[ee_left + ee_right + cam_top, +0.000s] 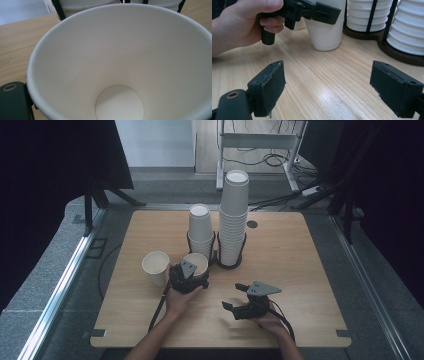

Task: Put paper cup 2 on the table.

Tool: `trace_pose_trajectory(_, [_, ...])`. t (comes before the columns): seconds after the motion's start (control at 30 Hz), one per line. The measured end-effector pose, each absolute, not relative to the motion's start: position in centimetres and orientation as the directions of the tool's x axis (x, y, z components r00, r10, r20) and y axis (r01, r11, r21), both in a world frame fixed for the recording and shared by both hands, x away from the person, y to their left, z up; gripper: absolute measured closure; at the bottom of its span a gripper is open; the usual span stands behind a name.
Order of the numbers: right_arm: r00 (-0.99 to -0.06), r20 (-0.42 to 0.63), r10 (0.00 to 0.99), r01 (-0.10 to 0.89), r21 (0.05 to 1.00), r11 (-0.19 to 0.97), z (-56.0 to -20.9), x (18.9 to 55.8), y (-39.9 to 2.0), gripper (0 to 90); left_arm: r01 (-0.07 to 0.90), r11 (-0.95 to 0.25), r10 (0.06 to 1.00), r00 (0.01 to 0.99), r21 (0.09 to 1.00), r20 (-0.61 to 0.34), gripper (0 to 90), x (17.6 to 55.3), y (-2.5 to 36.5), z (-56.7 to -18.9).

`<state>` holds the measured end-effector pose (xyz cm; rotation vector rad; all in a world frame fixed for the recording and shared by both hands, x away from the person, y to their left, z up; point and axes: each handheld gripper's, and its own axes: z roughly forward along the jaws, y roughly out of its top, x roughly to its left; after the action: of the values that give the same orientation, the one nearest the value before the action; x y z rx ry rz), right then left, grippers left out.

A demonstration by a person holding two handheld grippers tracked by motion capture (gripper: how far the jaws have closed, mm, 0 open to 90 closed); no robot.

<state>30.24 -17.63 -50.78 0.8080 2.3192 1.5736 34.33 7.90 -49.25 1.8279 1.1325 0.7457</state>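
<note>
A white paper cup (198, 262) (325, 35) stands upright on the wooden table (285, 250), just in front of the cup holder. My left gripper (194, 268) (319, 12) has its jaws around the upper part of this cup. In the left gripper view I look straight into the empty cup (120, 62), and one black jaw lies against its outer wall at the lower left. Whether the pads press on it is unclear. My right gripper (232, 296) (328, 87) hovers low over bare table to the right, jaws wide apart with nothing between them.
A second loose paper cup (155, 265) stands to the left of the held one. Behind them a dark wire holder (227, 264) (387, 47) carries a short cup stack (201, 230) (364, 15) and a tall one (234, 215) (407, 32).
</note>
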Motion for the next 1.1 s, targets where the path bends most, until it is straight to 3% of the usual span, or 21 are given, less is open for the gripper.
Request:
trace_pose_trajectory(0.23, [-0.825,0.114,0.553,0.313,0.907,0.281,-50.8,30.2,-17.6,13.0,0.395,-0.256,0.9,0.431,0.882,0.068,1.4,34.0,7.6,-48.6])
trace_pose_trajectory(1.1, [-0.813,0.119,0.569,0.309,0.917,0.251,-50.5,30.1,-18.6,13.2,0.426,-0.232,0.878,0.478,0.874,0.0,0.0,30.4,9.6,-47.6])
